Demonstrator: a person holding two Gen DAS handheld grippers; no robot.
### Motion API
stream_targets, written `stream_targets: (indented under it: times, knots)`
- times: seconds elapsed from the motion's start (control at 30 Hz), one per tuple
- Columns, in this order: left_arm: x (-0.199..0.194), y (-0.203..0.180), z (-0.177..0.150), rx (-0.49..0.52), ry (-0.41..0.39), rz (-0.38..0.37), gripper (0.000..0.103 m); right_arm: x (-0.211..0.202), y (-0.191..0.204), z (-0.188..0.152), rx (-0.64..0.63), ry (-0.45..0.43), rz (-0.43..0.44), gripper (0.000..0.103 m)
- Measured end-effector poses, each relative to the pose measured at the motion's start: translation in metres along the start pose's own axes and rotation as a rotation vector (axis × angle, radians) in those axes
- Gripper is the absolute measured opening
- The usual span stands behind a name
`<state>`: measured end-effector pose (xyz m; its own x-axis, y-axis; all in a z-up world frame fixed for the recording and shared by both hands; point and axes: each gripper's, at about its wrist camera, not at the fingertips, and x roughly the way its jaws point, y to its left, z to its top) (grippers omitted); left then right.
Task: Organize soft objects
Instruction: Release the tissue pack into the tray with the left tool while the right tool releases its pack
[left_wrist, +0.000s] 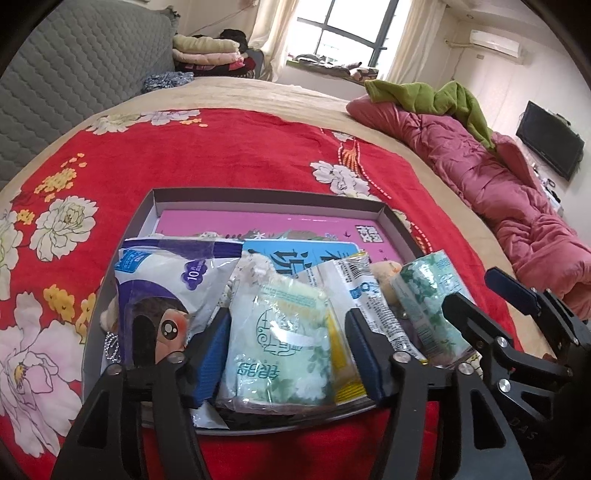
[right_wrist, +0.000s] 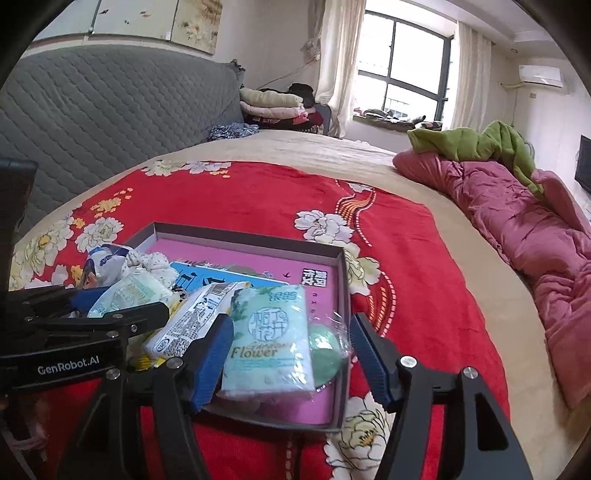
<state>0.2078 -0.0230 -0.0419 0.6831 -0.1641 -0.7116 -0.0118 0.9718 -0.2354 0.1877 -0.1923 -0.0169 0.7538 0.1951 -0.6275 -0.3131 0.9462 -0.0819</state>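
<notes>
A shallow cardboard box (left_wrist: 266, 194) lies on the red flowered blanket (left_wrist: 221, 155) and holds soft packs on top of a pink book (left_wrist: 258, 221). My left gripper (left_wrist: 288, 354) is open, its blue pads either side of a pale green tissue pack (left_wrist: 277, 339) that rests in the box. To the right, my right gripper (right_wrist: 291, 360) is open around a second green tissue pack marked "Flower" (right_wrist: 269, 343); a gap shows by its right pad. A white packet (left_wrist: 365, 291) lies between the two packs. A purple-white tissue bag (left_wrist: 162, 280) and a plush toy (left_wrist: 162, 325) fill the left end.
The box (right_wrist: 240, 232) sits near the bed's front edge. A grey quilted headboard (left_wrist: 74, 74) stands at the back left. A pink duvet (left_wrist: 517, 192) with a green blanket (left_wrist: 436, 96) lies along the right. Folded bedding (left_wrist: 207, 51) is stacked beyond the bed.
</notes>
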Motion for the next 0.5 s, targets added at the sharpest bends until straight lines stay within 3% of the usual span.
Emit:
stream_targets:
  times: [0.27,0.43,0.5]
  knots:
    - [-0.023,-0.006,0.008,0.008,-0.065,-0.029,0.075,-0.021,-0.007,-0.002,0.021,-0.012,0.006,0.065]
    - [-0.044,-0.01,0.01,0.014,-0.097,-0.072,0.076,-0.039,-0.007,-0.002,0.069,-0.039,0.052,0.066]
    - [-0.055,-0.011,0.006,0.018,-0.103,-0.051,0.077,-0.046,-0.002,-0.003,0.066,-0.048,0.051,0.068]
